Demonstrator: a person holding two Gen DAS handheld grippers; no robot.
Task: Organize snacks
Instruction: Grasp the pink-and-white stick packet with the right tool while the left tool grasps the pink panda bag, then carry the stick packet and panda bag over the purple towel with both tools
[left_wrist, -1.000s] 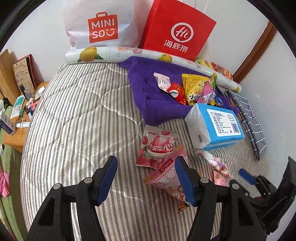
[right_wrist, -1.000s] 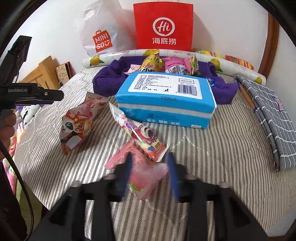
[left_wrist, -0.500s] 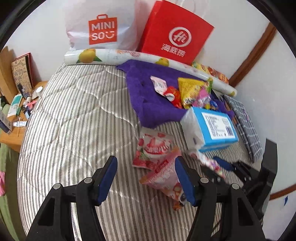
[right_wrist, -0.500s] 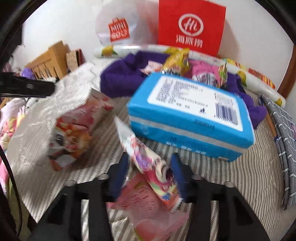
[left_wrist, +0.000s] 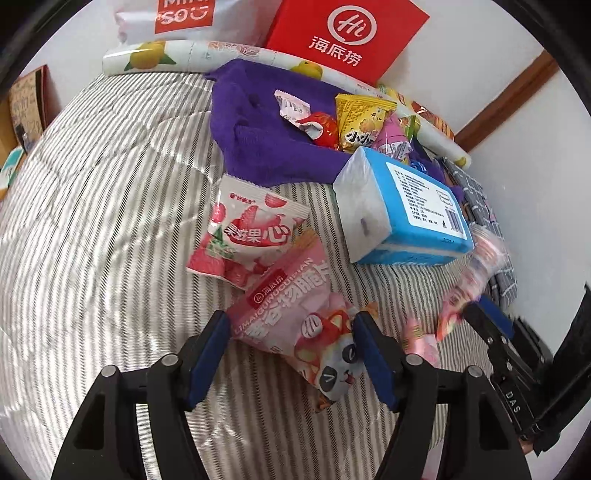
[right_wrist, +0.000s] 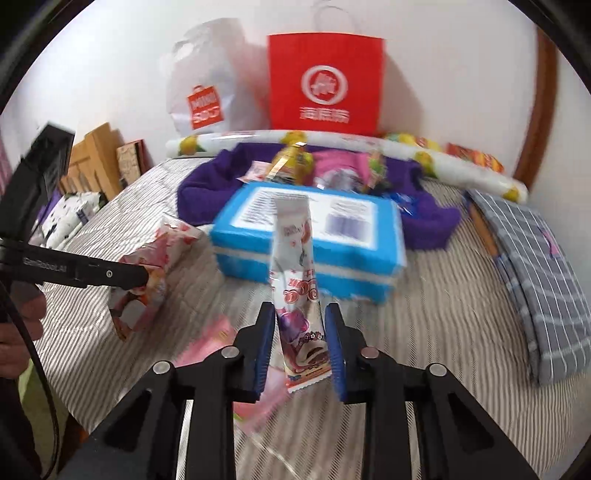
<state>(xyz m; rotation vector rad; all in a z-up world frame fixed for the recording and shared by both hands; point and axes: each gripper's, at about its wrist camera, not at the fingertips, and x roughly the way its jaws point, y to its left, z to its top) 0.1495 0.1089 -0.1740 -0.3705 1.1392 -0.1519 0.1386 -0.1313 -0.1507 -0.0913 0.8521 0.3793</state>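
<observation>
Right gripper (right_wrist: 300, 341): its jaws have just been closing and now pinch a long white snack sachet (right_wrist: 295, 266) near its lower end. The sachet stands nearly upright at frame centre in the right wrist view, its top in front of the blue tissue pack (right_wrist: 310, 236). Gripping near one end lets the rest hang free of the bedding, which I judge suits carrying it. In the left wrist view the same sachet shows only as a blur at the right edge.

Left gripper (left_wrist: 291, 350): its jaws have just been opening wider and stand apart, straddling the pink panda-print snack bag (left_wrist: 295, 317) at lower centre of its own view. The pads do not appear to press the bag, which lies flat on the striped mattress (left_wrist: 103, 221). The spread seems set to take the bag across its width.

A strawberry-print pouch (left_wrist: 251, 236) lies just above the pink bag, partly tucked beneath it. A flat pink packet (right_wrist: 218, 339) lies on the mattress under the right gripper, lower centre.

The purple towel (left_wrist: 258, 133) at upper centre already carries several packets, a yellow one (left_wrist: 360, 122) among them. I judge it the collection point, so the loose items nearer the camera are outstanding.
</observation>
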